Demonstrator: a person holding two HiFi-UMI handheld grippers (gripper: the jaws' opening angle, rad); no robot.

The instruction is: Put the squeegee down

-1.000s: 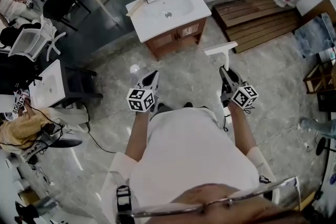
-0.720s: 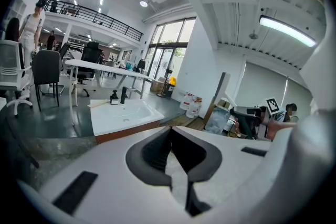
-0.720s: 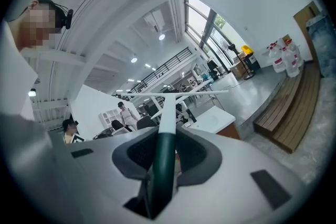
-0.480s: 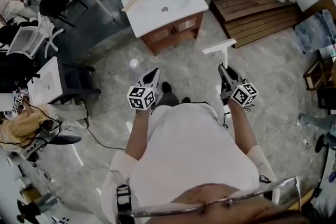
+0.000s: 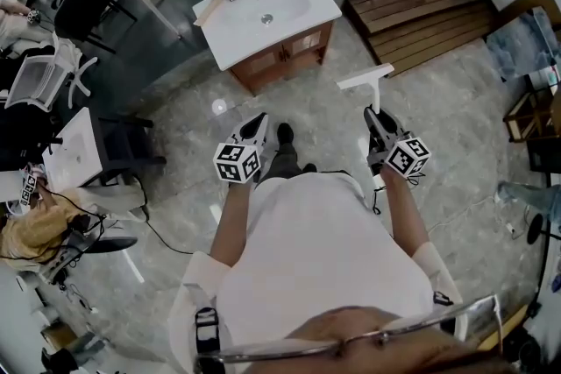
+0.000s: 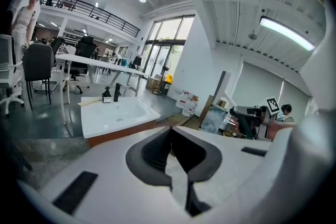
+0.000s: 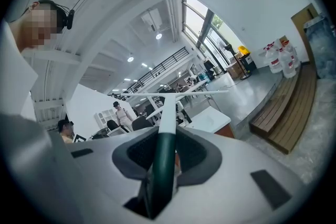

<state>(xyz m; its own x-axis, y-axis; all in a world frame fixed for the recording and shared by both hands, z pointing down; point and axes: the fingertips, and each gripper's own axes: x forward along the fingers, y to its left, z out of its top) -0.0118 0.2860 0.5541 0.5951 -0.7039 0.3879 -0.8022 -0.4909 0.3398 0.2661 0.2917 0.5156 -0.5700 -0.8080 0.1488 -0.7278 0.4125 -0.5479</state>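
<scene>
Right gripper (image 5: 373, 113) is clamping the squeegee (image 5: 366, 81) handle. Left gripper (image 5: 259, 120) is sitting closed and empty. Bare floor (image 5: 320, 105) is lying ahead, with the sink vanity (image 5: 321, 9) edge at eleven o'clock.

A white blade and shaft and a dark green handle are shown on the squeegee (image 7: 167, 118). Black-and-white square markers are carried by the white left tool (image 5: 259, 121) and right tool (image 5: 374, 116). The floor (image 5: 307, 105) is marbled grey.

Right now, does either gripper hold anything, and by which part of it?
The right gripper holds the squeegee by its dark green handle, blade end pointing away. The left gripper holds nothing; its jaws are together.
</scene>
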